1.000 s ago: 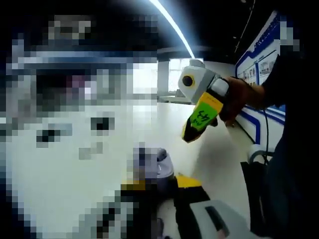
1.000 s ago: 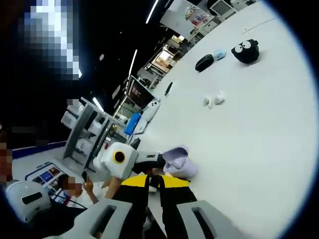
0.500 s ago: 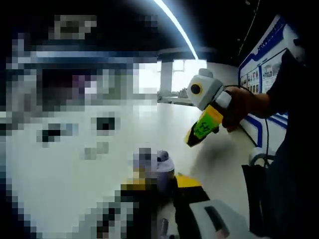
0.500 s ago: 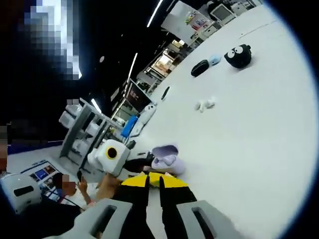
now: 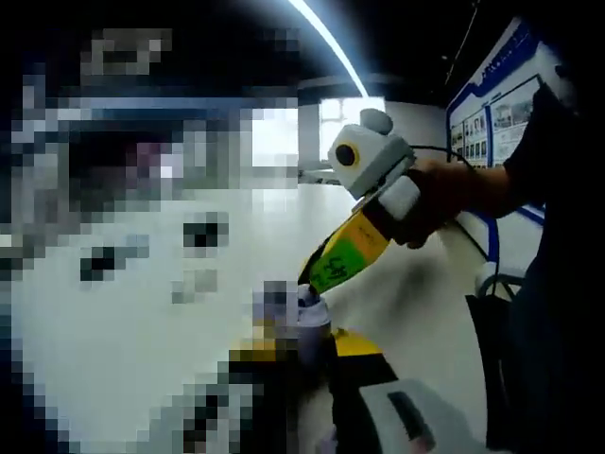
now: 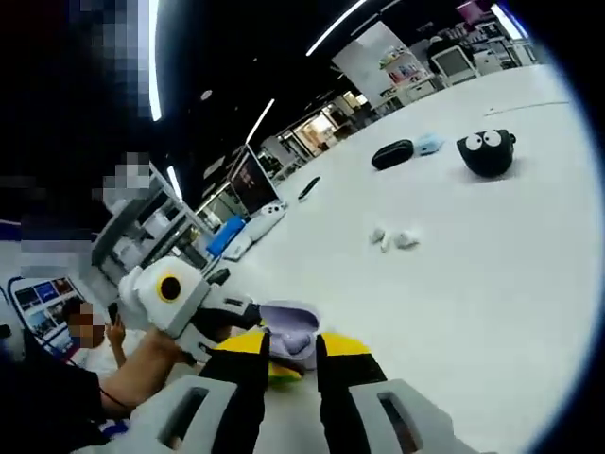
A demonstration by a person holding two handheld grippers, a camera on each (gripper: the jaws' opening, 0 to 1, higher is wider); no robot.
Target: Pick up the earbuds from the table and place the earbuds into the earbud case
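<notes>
Earbud case [image 6: 295, 333], lilac with lid open, sits at the tips of the right gripper [image 6: 291, 357], whose fingers [image 6: 248, 378] stand narrowly parted around or just behind it; contact cannot be confirmed. In the left gripper view the left gripper [image 5: 304, 352] appears to pinch the case [image 5: 310, 317], partly mosaic-hidden. Earbuds [image 6: 393, 238], a white pair, lie on the bench [image 6: 492, 284] well ahead of the right fingers, which are judged nearer. Beyond them: black plush toy [image 6: 488, 151], dark pouch [image 6: 391, 153].

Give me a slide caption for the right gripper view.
Both grippers meet at the open purple earbud case while two white earbuds lie farther off.
</notes>
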